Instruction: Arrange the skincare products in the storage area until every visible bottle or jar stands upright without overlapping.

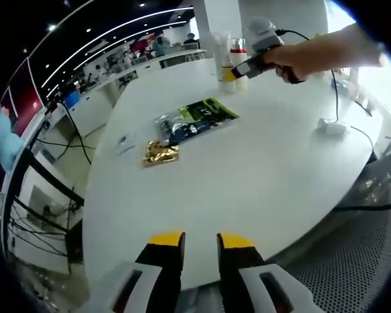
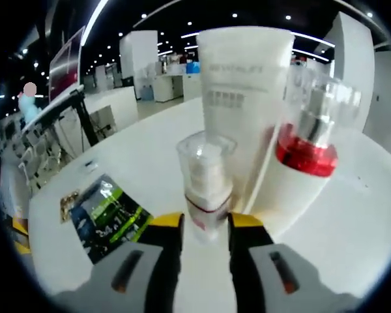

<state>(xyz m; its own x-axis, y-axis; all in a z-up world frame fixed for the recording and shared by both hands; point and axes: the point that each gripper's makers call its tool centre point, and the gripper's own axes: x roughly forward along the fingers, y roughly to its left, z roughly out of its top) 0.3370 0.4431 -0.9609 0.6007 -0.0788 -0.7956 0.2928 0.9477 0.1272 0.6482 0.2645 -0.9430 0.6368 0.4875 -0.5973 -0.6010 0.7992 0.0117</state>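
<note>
On the white table (image 2: 352, 215) stand a tall white tube (image 2: 247, 98), a white bottle with a red collar and clear cap (image 2: 309, 150), and in front of them a small clear-capped spray bottle (image 2: 205, 179), all upright and close together. My right gripper (image 2: 206, 225) has its yellow-tipped jaws against both sides of the small bottle's base. In the left gripper view the same bottles (image 1: 231, 62) stand at the table's far side, with a hand holding the right gripper (image 1: 231, 73) at them. My left gripper (image 1: 201, 242) hovers over the near table edge, jaws apart, nothing between them.
Flat packets lie mid-table: a green-black one (image 1: 207, 112), a clear one (image 1: 168, 124), a gold one (image 1: 160, 153) and a small white one (image 1: 125, 141). A white adapter (image 1: 332, 126) with a black cable sits at the right. Desks and cables lie beyond the left edge.
</note>
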